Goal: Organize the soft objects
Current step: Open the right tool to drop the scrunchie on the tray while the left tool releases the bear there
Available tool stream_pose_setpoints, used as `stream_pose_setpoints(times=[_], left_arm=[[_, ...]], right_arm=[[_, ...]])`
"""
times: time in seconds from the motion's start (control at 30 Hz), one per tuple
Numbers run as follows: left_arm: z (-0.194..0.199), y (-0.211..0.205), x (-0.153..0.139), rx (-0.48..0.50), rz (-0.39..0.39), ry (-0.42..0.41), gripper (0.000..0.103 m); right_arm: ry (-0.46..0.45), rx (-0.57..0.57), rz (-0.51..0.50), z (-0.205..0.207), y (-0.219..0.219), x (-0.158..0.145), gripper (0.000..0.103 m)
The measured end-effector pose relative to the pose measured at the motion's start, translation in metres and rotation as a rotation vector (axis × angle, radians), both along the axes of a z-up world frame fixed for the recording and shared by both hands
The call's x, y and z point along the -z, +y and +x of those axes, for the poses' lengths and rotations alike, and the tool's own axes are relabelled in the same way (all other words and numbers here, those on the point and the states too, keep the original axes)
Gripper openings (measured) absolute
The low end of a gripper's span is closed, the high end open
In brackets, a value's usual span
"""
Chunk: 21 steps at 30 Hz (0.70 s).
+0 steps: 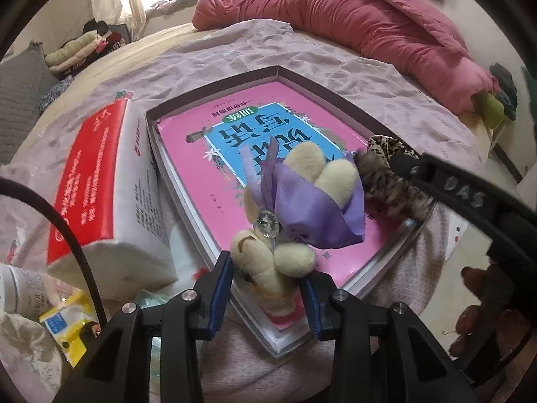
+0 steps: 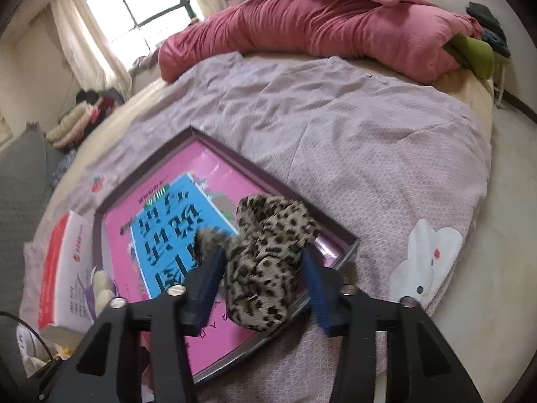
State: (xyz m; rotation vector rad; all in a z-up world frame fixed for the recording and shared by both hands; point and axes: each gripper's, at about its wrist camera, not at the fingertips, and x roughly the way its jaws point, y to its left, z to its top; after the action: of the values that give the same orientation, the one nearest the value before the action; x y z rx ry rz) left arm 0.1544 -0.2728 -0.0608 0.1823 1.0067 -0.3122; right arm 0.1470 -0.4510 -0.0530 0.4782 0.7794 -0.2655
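A cream plush toy with a purple wrap (image 1: 302, 201) lies on a pink book (image 1: 188, 124) inside a shallow purple-rimmed box (image 1: 278, 69). My left gripper (image 1: 268, 288) is shut on the toy's lower end, both blue pads against it. A leopard-print fabric piece (image 2: 265, 268) rests on the book near the box's right corner (image 2: 352, 241). My right gripper (image 2: 261, 278) stands open around it, pads beside the fabric without squeezing it. In the left wrist view one black finger (image 1: 436, 181) of that gripper reaches over the leopard fabric (image 1: 386, 181).
A red and white tissue pack (image 1: 100, 184) leans against the box's left side. A yellow packet (image 1: 67, 325) and a white bottle (image 1: 16, 288) lie near the left edge. A rolled pink duvet (image 2: 319, 23) lies across the far bed, beyond the lilac sheet (image 2: 369, 134).
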Motion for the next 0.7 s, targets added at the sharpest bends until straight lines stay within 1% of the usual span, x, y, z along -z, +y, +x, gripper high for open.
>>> stream_pose_setpoints(times=[0.13,0.2,0.23,0.33,0.37,0.43,0.53,0.6,0.7], left_arm=[[0.0,-0.003,-0.002,0.004,0.04,-0.01,0.039],[0.002,-0.006,-0.002,0.009,0.065,-0.006,0.039],[0.003,-0.009,-0.001,0.014,0.083,0.004,0.04],[0.005,-0.013,0.0,0.028,0.106,0.03,0.04],[0.006,-0.013,0.0,0.034,0.112,0.037,0.04],[0.009,-0.016,0.001,0.043,0.133,0.05,0.04],[0.013,-0.022,0.001,0.061,0.176,0.055,0.04],[0.014,-0.026,0.001,0.07,0.181,0.053,0.041],[0.015,-0.029,0.0,0.092,0.164,0.052,0.043]], right_arm=[[-0.043,0.02,-0.004,-0.007,-0.001,-0.006,0.059],[-0.066,0.024,-0.011,-0.01,-0.001,-0.01,0.06],[-0.081,0.029,-0.014,-0.013,-0.001,-0.013,0.06],[-0.119,0.059,-0.018,-0.021,-0.004,-0.018,0.062],[-0.125,0.07,-0.017,-0.023,-0.006,-0.02,0.062],[-0.136,0.093,-0.009,-0.026,-0.011,-0.02,0.068],[-0.135,0.103,0.0,-0.027,-0.014,-0.02,0.069],[-0.136,0.1,0.0,-0.027,-0.014,-0.02,0.069],[-0.14,0.093,-0.005,-0.027,-0.013,-0.021,0.069]])
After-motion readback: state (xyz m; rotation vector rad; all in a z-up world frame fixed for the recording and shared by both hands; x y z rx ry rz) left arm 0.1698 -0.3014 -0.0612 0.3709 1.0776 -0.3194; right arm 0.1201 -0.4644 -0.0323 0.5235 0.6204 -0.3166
